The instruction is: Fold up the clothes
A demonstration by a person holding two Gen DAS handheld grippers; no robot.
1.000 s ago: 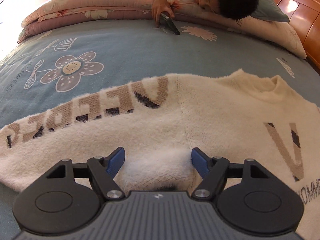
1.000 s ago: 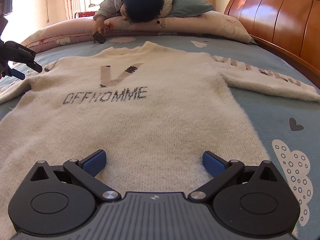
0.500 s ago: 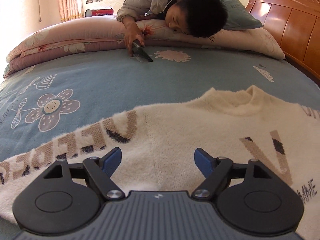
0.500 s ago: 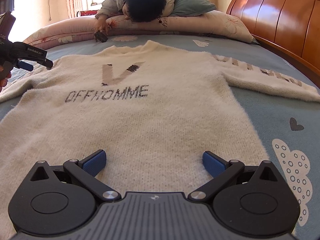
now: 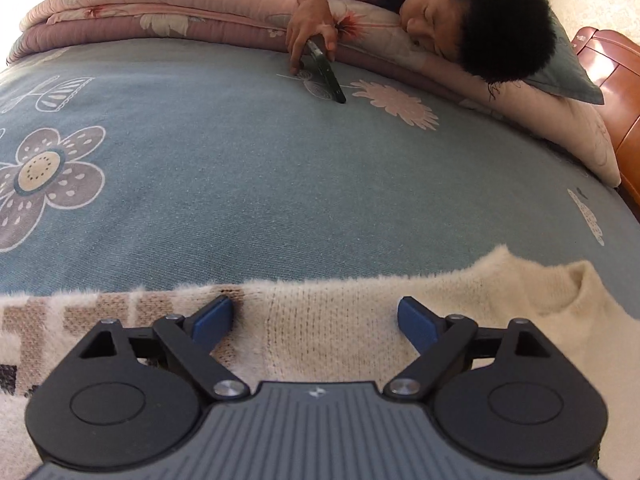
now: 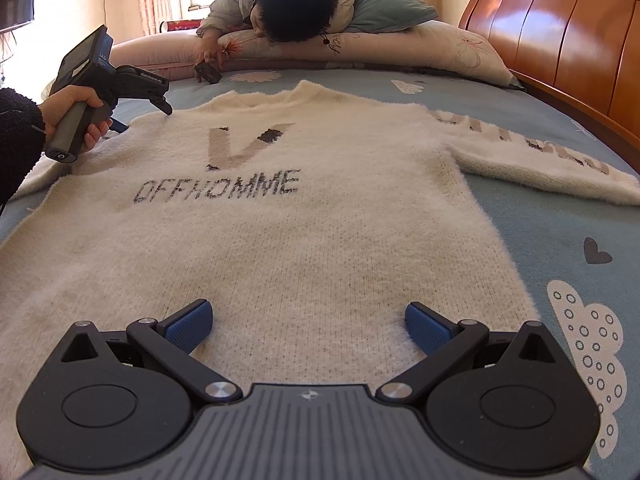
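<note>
A cream fuzzy sweater (image 6: pixel 300 232) with a "V" and "OFFHOMME" on its chest lies flat, front up, on the bed. Its right sleeve (image 6: pixel 540 152) stretches out to the side. My left gripper (image 5: pixel 316 316) hovers over the shoulder seam near the collar (image 5: pixel 580 284). Its jaws are opening wide and the knit lies under them, not pinched. In the right wrist view a hand holds that left gripper (image 6: pixel 142 118) at the sweater's far left shoulder. My right gripper (image 6: pixel 308 320) stands open over the hem, with nothing gripped.
A person (image 6: pixel 296 12) lies across the pillows (image 6: pixel 440 48) at the head of the bed, one hand on a dark phone (image 5: pixel 324 72). The blue flowered sheet (image 5: pixel 240 180) surrounds the sweater. A pink folded quilt (image 5: pixel 140 12) lies at the back, a wooden headboard (image 6: pixel 560 40) on the right.
My left gripper let go of a tuft of sweater, spread its jaws wider and slid from the sleeve toward the shoulder and collar. The right gripper stayed still.
</note>
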